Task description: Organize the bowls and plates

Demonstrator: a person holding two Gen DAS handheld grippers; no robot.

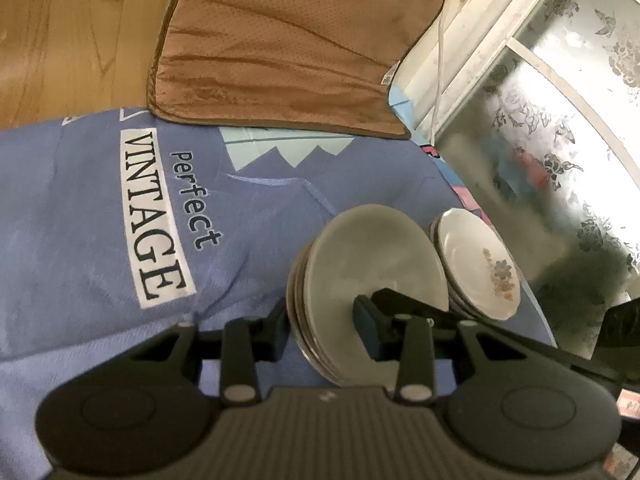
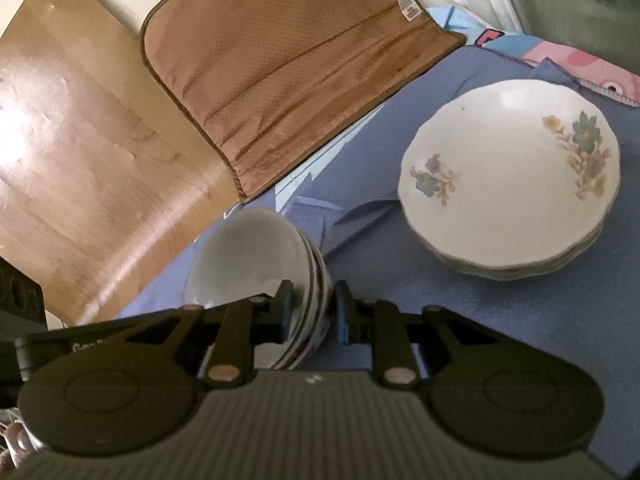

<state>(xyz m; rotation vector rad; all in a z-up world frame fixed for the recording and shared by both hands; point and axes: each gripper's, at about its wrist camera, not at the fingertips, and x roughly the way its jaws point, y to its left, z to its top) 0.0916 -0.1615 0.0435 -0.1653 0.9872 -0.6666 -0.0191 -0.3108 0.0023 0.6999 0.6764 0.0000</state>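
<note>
Where the left wrist view looks down, a blue cloth (image 1: pixel 100 208) printed "perfect VINTAGE" covers most of the surface, with bare wood (image 1: pixel 68 32) beyond its far edge. Brown mat (image 1: pixel 288 52) lies across that edge, partly on cloth, partly on wood. Frosted flowered window (image 1: pixel 560 128) closes the right side; white cord (image 1: pixel 440 60) runs down the frame. Open cloth to the left, nothing on it. Left gripper (image 1: pixel 326 330) is clamped on the near rim of the grey bowl stack (image 1: pixel 368 276), one finger outside, one inside; stack sits tilted. Floral bowl stack (image 1: pixel 476 264) stands just beside it, toward the window.

From the right wrist view, same cloth (image 2: pixel 500 340), wood (image 2: pixel 80 160) to the left, mat (image 2: pixel 288 80) at the far edge with its label near the corner. Right gripper (image 2: pixel 312 312) grips the opposite rim of the grey stack (image 2: pixel 248 256), pads on both sides of the wall. Floral stack (image 2: pixel 512 176) sits apart to the right, upright, cloth bare between. Pink-printed fabric (image 2: pixel 568 56) shows behind it.
</note>
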